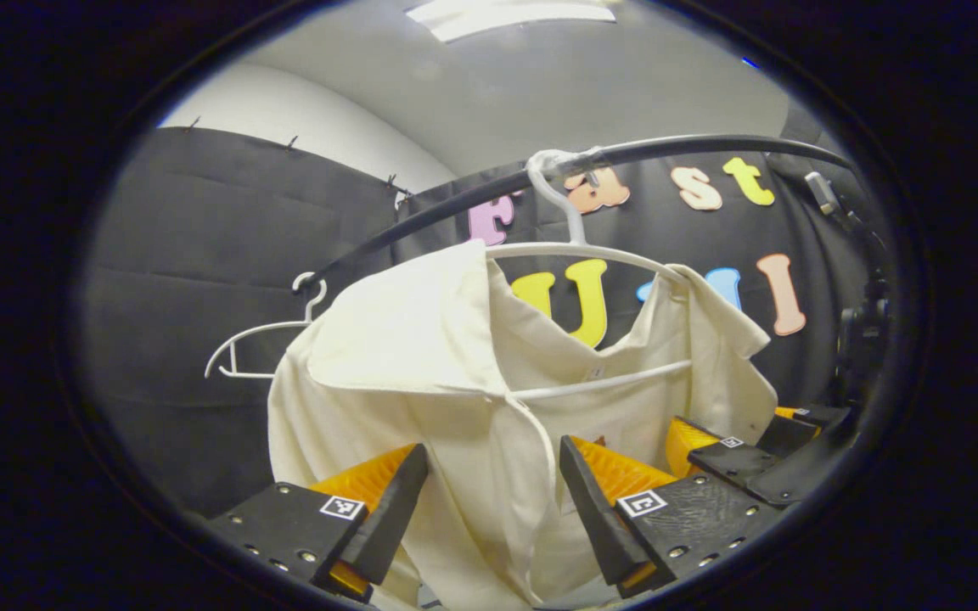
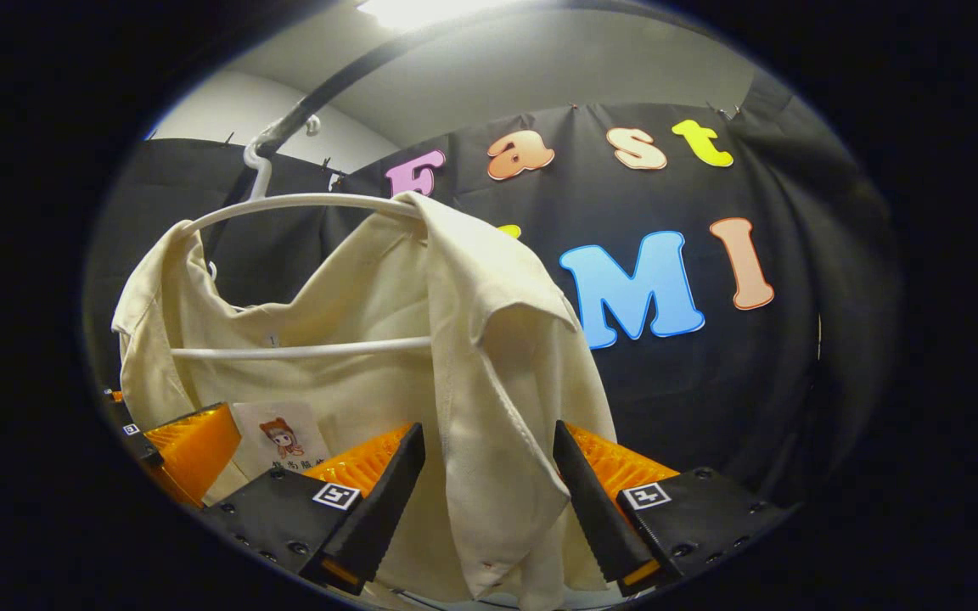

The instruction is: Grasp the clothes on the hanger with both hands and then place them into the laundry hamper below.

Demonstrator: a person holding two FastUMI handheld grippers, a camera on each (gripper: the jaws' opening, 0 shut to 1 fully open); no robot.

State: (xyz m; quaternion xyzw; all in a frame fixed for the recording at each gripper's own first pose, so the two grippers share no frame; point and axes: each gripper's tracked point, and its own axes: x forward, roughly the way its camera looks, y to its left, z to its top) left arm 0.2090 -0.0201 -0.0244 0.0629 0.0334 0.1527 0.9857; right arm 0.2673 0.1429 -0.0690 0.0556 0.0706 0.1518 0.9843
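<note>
Shirt [image 1: 421,339] on hanger [image 1: 591,251]; sewn tag [image 2: 281,437] unreadable; left tongs [image 1: 493,501], right tongs [image 2: 489,492] wide, straddling fabric.

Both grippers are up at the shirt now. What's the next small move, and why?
Probably close both grippers. The cream shirt hangs on the white hanger, and its cloth lies between the open fingers of the left gripper and of the right gripper. Neither grips it yet.

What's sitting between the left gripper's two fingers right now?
In the left gripper view, the cream shirt hangs between the open left gripper fingers, its front edge running down through the gap. The fingers stand apart from the cloth.
</note>
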